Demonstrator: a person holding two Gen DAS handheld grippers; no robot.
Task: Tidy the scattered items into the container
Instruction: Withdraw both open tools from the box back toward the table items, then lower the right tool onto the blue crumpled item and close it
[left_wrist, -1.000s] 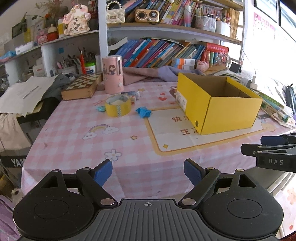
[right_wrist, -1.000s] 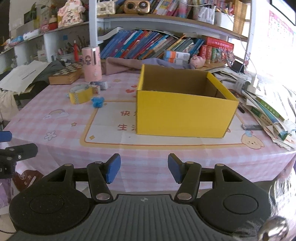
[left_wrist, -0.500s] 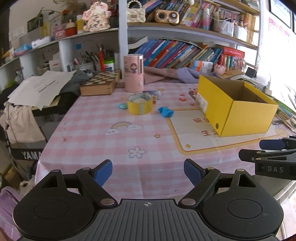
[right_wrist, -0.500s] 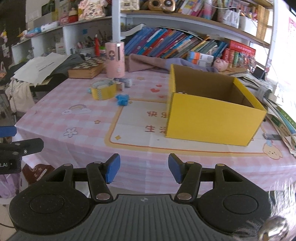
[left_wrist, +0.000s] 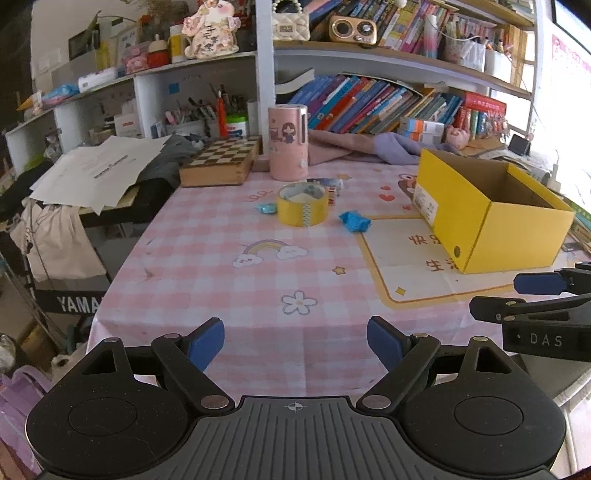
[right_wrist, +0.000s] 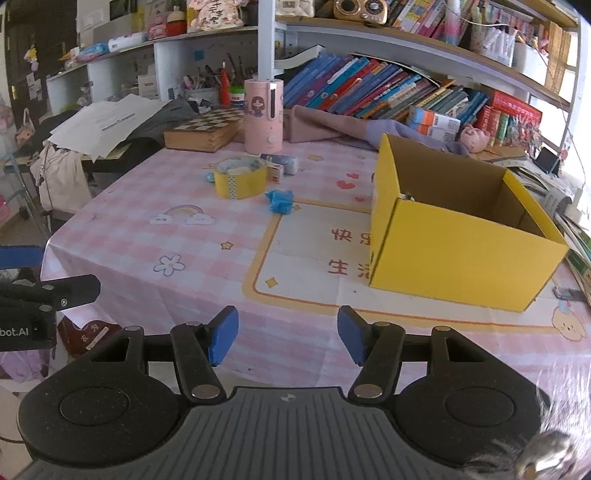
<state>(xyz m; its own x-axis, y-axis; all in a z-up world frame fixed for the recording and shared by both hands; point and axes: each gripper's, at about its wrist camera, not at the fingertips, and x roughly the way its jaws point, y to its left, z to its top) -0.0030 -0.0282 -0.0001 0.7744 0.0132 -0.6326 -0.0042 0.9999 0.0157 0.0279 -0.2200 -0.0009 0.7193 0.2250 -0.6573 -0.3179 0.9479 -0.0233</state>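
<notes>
An open yellow cardboard box (left_wrist: 491, 218) (right_wrist: 458, 236) stands on the right of the pink checked tablecloth. Left of it lie a yellow tape roll (left_wrist: 302, 204) (right_wrist: 240, 178), a crumpled blue wrapper (left_wrist: 354, 221) (right_wrist: 280, 200), a small blue round item (left_wrist: 267, 209) behind the roll, and small cartons (left_wrist: 328, 186) (right_wrist: 281, 166). My left gripper (left_wrist: 295, 341) is open and empty over the table's near edge. My right gripper (right_wrist: 288, 334) is open and empty, also at the near edge, in front of the box.
A pink cylinder (left_wrist: 288, 142) (right_wrist: 263, 116) and a chessboard box (left_wrist: 218, 160) (right_wrist: 205, 129) stand at the back of the table. Cloth (right_wrist: 332, 127) and bookshelves (left_wrist: 388, 107) lie behind. Papers (left_wrist: 96, 170) cover a stand to the left.
Both grippers have swung left and slightly back, so the box has shifted right in both views and the tape roll sits nearer the centre. Both stay open.
</notes>
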